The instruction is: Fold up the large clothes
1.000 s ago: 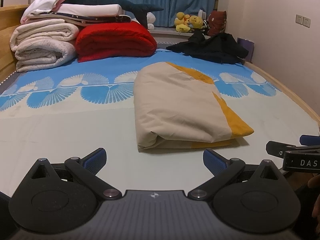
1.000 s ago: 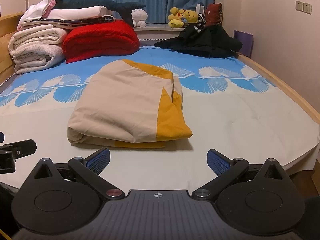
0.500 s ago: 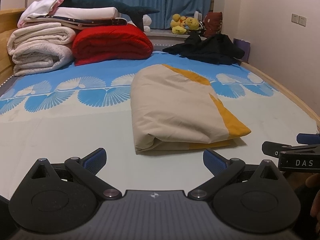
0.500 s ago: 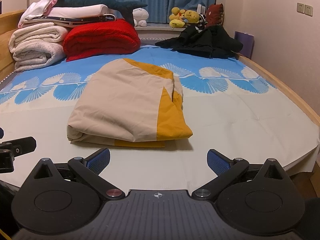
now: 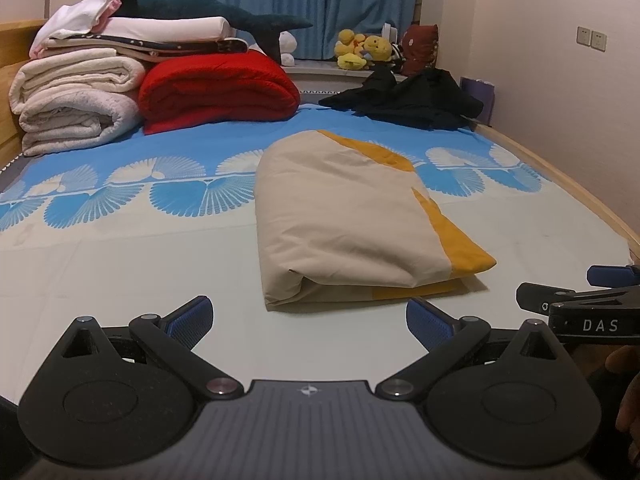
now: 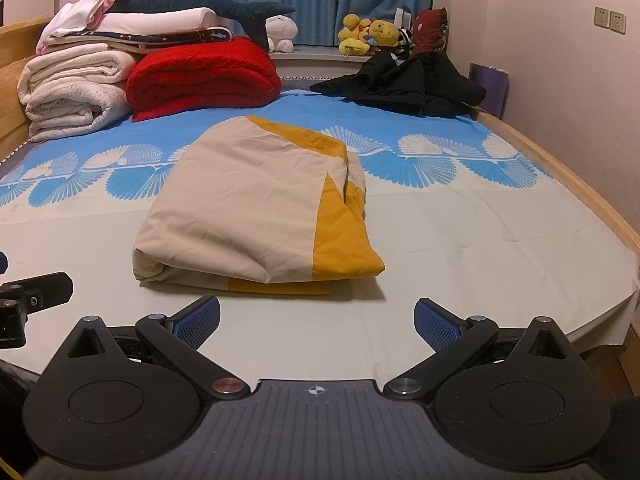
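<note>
A beige and mustard-yellow cloth lies folded into a thick rectangle in the middle of the bed. My left gripper hovers open just short of the cloth's near folded edge, nothing between its blue pads. My right gripper is also open and empty, a little in front of the cloth's near edge. The right gripper's side shows at the right edge of the left wrist view; the left gripper's side shows at the left edge of the right wrist view.
Rolled white blankets and a red quilt are stacked at the bed's far left, with a plush shark on top. A black garment lies at the far right. The wooden bed rail runs along the right.
Both grippers have drifted slightly; the view has tilted a little and the cloth sits marginally lower in frame. The cloth itself has not moved and both grippers stay open.
</note>
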Demonstrator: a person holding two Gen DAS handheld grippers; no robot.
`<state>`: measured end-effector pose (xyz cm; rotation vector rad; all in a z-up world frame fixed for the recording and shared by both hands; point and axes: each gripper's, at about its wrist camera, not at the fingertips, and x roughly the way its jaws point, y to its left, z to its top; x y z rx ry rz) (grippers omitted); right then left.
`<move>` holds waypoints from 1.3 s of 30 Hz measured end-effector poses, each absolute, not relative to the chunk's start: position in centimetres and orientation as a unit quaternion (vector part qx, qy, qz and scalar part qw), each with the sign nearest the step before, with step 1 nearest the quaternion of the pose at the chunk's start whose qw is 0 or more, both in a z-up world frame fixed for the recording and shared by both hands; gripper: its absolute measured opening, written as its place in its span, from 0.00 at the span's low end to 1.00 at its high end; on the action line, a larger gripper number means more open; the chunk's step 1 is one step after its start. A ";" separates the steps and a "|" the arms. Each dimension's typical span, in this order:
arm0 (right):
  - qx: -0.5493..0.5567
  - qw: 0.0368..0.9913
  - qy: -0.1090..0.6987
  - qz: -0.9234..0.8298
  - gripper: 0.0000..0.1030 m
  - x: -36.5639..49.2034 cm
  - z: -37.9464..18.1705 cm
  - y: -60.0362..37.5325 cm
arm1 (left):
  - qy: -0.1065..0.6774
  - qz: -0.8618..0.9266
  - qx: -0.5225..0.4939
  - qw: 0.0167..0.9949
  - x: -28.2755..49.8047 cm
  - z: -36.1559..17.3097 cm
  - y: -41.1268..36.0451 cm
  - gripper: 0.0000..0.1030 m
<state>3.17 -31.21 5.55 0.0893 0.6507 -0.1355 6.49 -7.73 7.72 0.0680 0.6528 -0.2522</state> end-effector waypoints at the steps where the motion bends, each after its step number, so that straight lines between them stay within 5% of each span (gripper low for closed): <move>1: 0.044 0.944 0.319 -0.066 0.99 3.2 5.6 -31.2 | 0.319 -0.124 0.033 0.939 6.5 7.7 -7.7 1.00; 39: 0.041 0.944 0.321 -0.064 0.99 3.2 5.3 -31.2 | 0.310 -0.140 0.040 0.939 6.1 7.8 -7.8 1.00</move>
